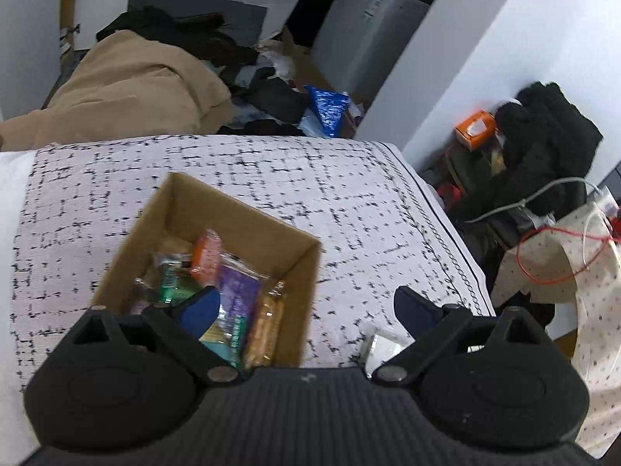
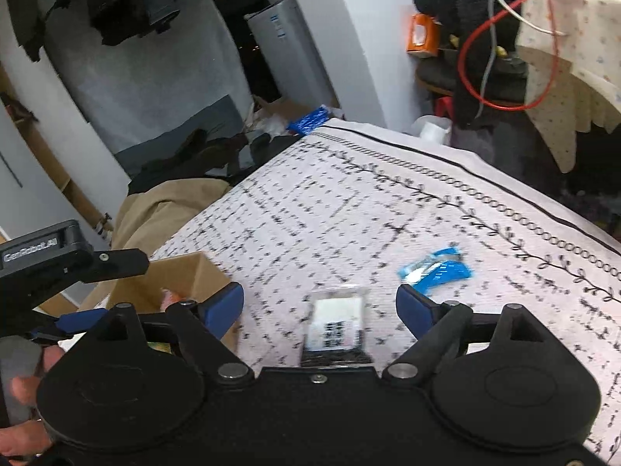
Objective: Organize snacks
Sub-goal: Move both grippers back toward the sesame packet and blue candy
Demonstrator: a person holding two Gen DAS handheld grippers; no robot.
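An open cardboard box point(image 1: 302, 272) sits on the patterned cloth and holds several snack packets, among them an orange one point(image 1: 205, 258), a purple one point(image 1: 238, 295) and a tan biscuit pack point(image 1: 268, 322). My left gripper point(image 1: 306, 310) hangs open above the box's right wall, nothing between its fingers. A clear packet with a white label point(image 2: 337, 326) lies on the cloth between the fingers of my right gripper point(image 2: 320, 305), which is open and not touching it. That packet point(image 1: 382, 347) shows by my left gripper's right finger. A blue wrapper point(image 2: 436, 270) lies farther right. The box point(image 2: 182, 275) is at left.
The cloth-covered surface point(image 1: 233, 178) ends at a bordered edge point(image 2: 446, 155) on the right. Beyond it are a draped stand with red and white cables point(image 2: 516, 50), black clothing point(image 1: 543, 136) and an orange box point(image 1: 475, 128). A tan cover point(image 1: 128, 89) lies behind. A hand point(image 2: 23, 384) holds the left gripper's body point(image 2: 42, 260).
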